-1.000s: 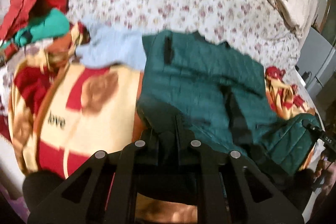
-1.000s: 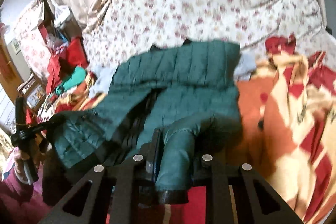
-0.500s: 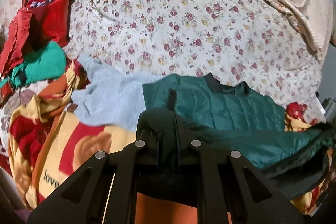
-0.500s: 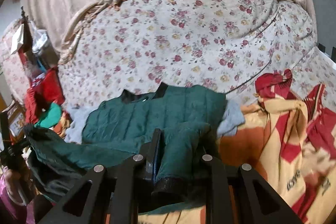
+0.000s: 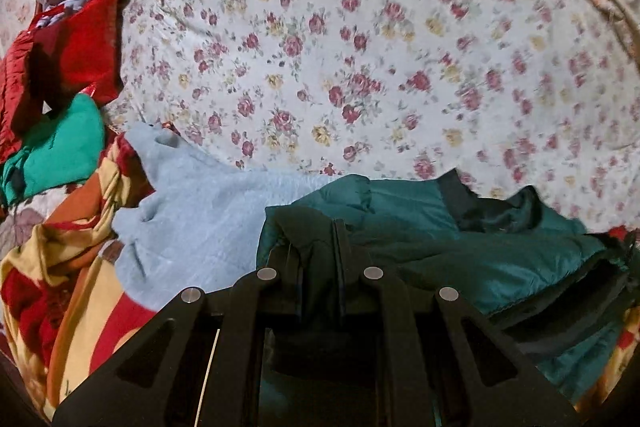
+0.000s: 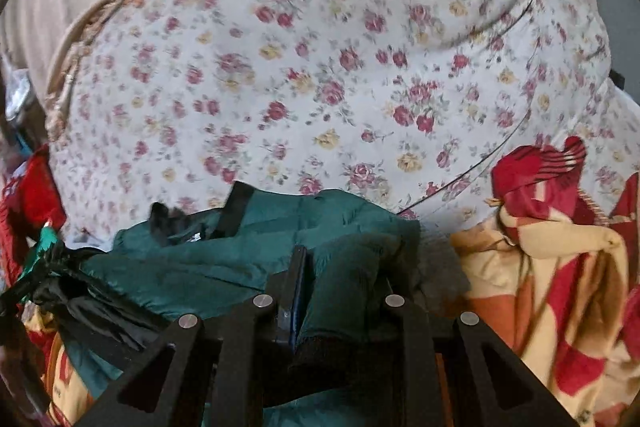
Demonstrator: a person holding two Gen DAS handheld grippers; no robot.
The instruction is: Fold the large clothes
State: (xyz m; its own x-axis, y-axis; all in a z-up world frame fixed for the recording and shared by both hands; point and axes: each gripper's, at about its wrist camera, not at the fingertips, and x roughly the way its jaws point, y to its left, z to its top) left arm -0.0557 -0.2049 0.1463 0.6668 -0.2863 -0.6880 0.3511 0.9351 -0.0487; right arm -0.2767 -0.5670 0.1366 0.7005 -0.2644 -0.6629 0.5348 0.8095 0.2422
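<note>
A dark green quilted jacket (image 5: pixel 460 239) with a black collar lies bunched on the bed, its lower half folded up toward the collar. My left gripper (image 5: pixel 316 247) is shut on a fold of the jacket at its left edge. In the right wrist view the jacket (image 6: pixel 224 259) spreads to the left, and my right gripper (image 6: pixel 340 275) is shut on a sleeve with a black cuff (image 6: pixel 320 355). The fingertips of both grippers are buried in fabric.
A floral bedsheet (image 5: pixel 360 67) covers the bed beyond the jacket. A light blue garment (image 5: pixel 192 219) lies to the left. A red, yellow and orange blanket (image 6: pixel 552 287) lies under and beside the jacket. Red and green clothes (image 5: pixel 56 99) pile at far left.
Both grippers have carried the jacket's lower edge and sleeve forward toward the collar, so the jacket now looks folded over and shorter. More of the floral sheet fills the views.
</note>
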